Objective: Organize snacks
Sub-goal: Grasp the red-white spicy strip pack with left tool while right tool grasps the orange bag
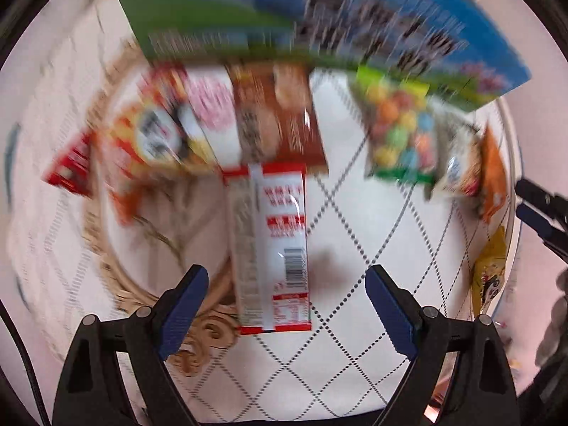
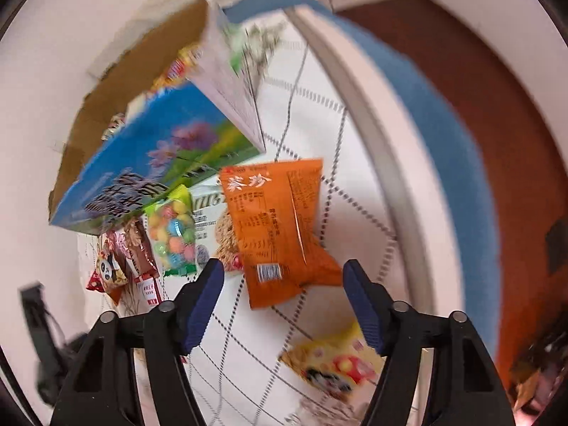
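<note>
Snacks, loose, on a quilted white cloth (image 1: 355,234) with a dotted diamond pattern; sorting judged barely begun.

- Box (image 1: 319,17): blue and green, open cardboard interior seen from the right wrist view; a few packets appear already inside. Lies ahead of both grippers.
- Red-and-white packet (image 1: 273,248): just ahead of the left gripper (image 1: 287,294), between its finger lines, not gripped.
- Orange packet (image 2: 280,227): just ahead of the right gripper (image 2: 283,289), untouched.
- Candy bag (image 1: 401,131), brown packet (image 1: 277,117), panda packet (image 1: 163,131), yellow packet (image 2: 337,362): all outside the box.

Left gripper: spread wide, empty, angled down at the cloth. Right gripper: spread wide, empty, likewise angled down. Both views blurred.
</note>
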`<state>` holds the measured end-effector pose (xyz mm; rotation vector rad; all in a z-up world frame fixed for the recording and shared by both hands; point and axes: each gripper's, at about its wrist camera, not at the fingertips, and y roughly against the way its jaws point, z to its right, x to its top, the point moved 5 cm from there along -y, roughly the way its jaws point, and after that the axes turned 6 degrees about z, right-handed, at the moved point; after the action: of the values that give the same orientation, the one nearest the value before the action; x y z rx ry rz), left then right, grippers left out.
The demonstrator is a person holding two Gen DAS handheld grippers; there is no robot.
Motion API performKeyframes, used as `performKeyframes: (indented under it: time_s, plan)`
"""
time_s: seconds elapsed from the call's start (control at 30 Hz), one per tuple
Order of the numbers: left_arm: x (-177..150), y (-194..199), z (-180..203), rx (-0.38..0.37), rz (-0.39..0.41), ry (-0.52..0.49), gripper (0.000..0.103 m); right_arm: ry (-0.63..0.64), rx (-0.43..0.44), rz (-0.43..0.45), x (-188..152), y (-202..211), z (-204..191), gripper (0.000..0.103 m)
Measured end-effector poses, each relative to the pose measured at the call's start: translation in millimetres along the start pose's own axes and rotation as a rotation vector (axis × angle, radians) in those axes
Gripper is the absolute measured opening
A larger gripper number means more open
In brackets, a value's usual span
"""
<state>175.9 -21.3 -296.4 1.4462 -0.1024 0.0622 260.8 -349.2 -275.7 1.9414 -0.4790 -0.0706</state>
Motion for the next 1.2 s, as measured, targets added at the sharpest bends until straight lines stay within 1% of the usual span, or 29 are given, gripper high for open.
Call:
performKeyframes:
  time_s: [0.1,0.17,0.2,0.27,0.33,0.37,0.4,0.47,0.53,0.63,0.67,0.77,0.8,0.9,1.0,1.2]
  plan:
    - [-3.1,-17.7,-2.8,0.001,-0.043,0.016,0.091,0.012,-0.012,-0.020,10.4,-25.2,4.0,0.074]
    - [-5.1,-26.4,-3.0,-0.001,-0.067,0.020,0.091,0.005,0.003,-0.053,12.6,-38.7,5.6,0.074]
    - [-5.9,-29.9,-2.5,-0.005,-0.074,0.016,0.091,0.011,0.007,-0.061,12.8,-40.6,4.8,0.074]
    - [-6.5,-36.9,-2.5,-0.004,-0.077,0.017,0.091,0.041,-0.001,-0.065,12.1,-41.8,-0.6,0.070]
    - [-6.7,-40.6,-4.1,-0.007,-0.063,0.032,0.077,0.072,-0.013,-0.081,4.5,-39.9,-6.9,0.060]
    - [-7.4,-40.4,-5.3,-0.001,-0.052,0.037,0.066,0.090,-0.023,-0.083,-0.6,-37.6,-10.8,0.059]
    - [-8.5,-39.0,-8.2,0.010,-0.036,0.039,0.060,0.113,-0.036,-0.086,-7.8,-34.4,-15.5,0.058]
    - [-13.0,-34.4,-10.3,0.013,-0.018,0.031,0.052,0.152,-0.061,-0.094,-22.4,-31.0,-24.4,0.058]
    - [-21.3,-31.3,-12.5,0.014,-0.019,0.025,0.051,0.200,-0.077,-0.107,-42.4,-26.8,-36.3,0.057]
    - [-46.8,-27.8,-18.2,0.014,-0.028,0.030,0.051,0.266,-0.084,-0.150,-76.5,-27.6,-58.9,0.057]
    - [-57.5,-28.0,-19.7,0.006,-0.041,0.036,0.051,0.294,-0.093,-0.164,-88.7,-30.2,-66.5,0.057]
    - [-77.8,-33.4,-21.6,-0.005,-0.066,0.038,0.051,0.341,-0.125,-0.198,-111.6,-44.4,-78.7,0.058]
    - [-82.3,-36.6,-22.6,-0.009,-0.078,0.040,0.053,0.350,-0.144,-0.199,-116.5,-49.6,-79.3,0.058]
    - [-87.9,-44.7,-25.2,-0.026,-0.088,0.061,0.053,0.355,-0.171,-0.205,-123.1,-59.1,-81.6,0.061]
    - [-90.8,-46.4,-27.3,-0.036,-0.087,0.073,0.053,0.348,-0.175,-0.210,-126.1,-66.0,-86.7,0.064]
    - [-101.4,-48.2,-33.7,-0.033,-0.077,0.084,0.053,0.336,-0.192,-0.211,-127.2,-68.0,-74.4,0.066]
